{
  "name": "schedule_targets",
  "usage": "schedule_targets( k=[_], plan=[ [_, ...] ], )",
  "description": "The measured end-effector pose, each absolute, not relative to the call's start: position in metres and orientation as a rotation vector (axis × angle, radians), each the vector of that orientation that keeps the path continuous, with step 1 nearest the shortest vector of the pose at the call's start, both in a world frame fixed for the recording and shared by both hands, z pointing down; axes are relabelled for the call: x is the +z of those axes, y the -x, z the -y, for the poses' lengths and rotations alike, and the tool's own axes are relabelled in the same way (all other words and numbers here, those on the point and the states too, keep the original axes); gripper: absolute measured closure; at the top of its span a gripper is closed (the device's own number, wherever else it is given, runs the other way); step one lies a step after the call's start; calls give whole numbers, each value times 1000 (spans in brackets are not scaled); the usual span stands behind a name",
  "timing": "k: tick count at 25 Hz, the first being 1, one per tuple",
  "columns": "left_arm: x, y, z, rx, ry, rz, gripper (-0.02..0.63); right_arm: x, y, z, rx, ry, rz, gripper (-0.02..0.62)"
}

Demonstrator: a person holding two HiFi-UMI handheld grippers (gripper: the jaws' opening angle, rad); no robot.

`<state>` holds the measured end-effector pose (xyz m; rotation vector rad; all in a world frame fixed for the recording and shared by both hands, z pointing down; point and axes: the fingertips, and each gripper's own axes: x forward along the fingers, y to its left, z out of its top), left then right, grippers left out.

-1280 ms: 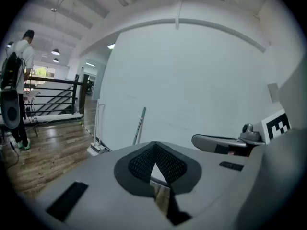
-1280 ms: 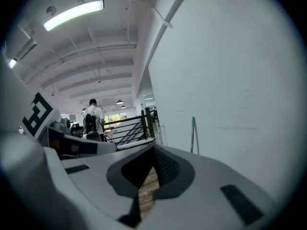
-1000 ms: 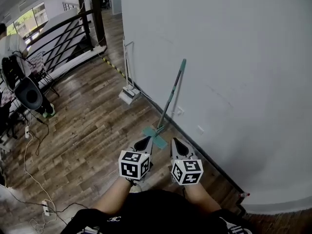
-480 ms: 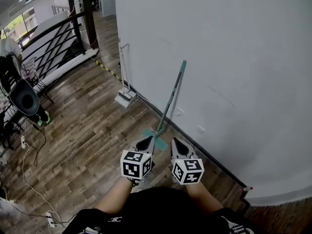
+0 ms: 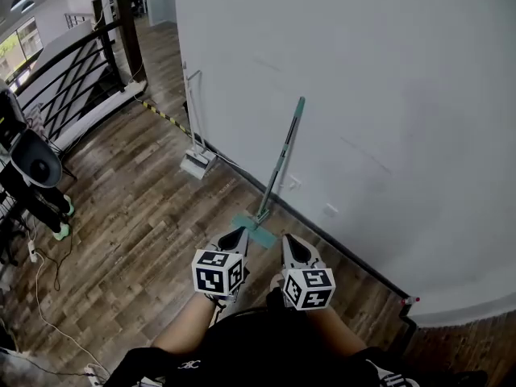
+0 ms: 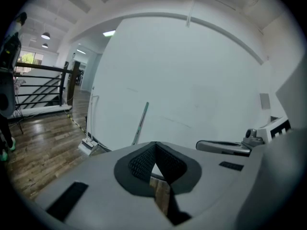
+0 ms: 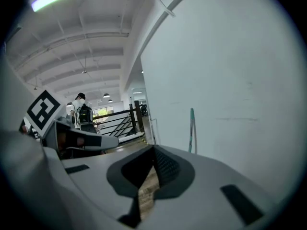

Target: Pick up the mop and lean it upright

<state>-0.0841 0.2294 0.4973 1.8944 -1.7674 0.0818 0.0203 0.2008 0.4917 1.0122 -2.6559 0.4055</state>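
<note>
The mop (image 5: 280, 160) has a teal handle and a flat teal head (image 5: 255, 222). It leans upright against the white wall with its head on the wood floor. My left gripper (image 5: 236, 236) is shut and empty, just short of the mop head on its left. On the right of the head, my right gripper (image 5: 289, 241) is also shut and holds nothing. In the left gripper view the handle (image 6: 140, 123) rises beyond the closed jaws (image 6: 154, 145). The right gripper view shows the handle (image 7: 192, 131) past its closed jaws (image 7: 154, 150).
A white long-handled dustpan (image 5: 196, 156) leans on the wall further left. A black railing (image 5: 72, 79), yellow-black floor tape (image 5: 165, 115), a black chair (image 5: 36, 160) and cables (image 5: 48, 297) lie to the left. A person with a backpack (image 7: 84, 111) stands far off.
The head view has swung, so railing, chair and dustpan slid left. Both shut grippers drifted slightly lower and back from the mop head. The mop still leans on the wall.
</note>
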Motion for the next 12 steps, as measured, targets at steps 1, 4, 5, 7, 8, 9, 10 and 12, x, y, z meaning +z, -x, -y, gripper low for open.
schedule_targets(
  k=[1,4,5,7,8,9,10,12],
  plan=[
    [500,85,-221,93,-1898,1762,609,494,-19,-192,423,-1017,2657,583],
    [505,88,-193,119,-1902,1762,609,510,-11,-164,464,-997,2643,583],
    [508,91,-183,128,-1895,1764,609,516,-8,-155,474,-985,2637,583],
    [513,96,-162,150,-1878,1768,609,523,-1,-131,492,-965,2636,581],
    [513,98,-150,156,-1872,1774,609,522,2,-117,497,-957,2640,583],
    [511,101,-138,158,-1868,1783,609,520,5,-103,499,-947,2647,583],
    [508,104,-127,158,-1863,1795,609,516,8,-91,499,-935,2658,583],
    [502,111,-107,160,-1850,1820,609,510,13,-69,494,-910,2679,583]
  ],
)
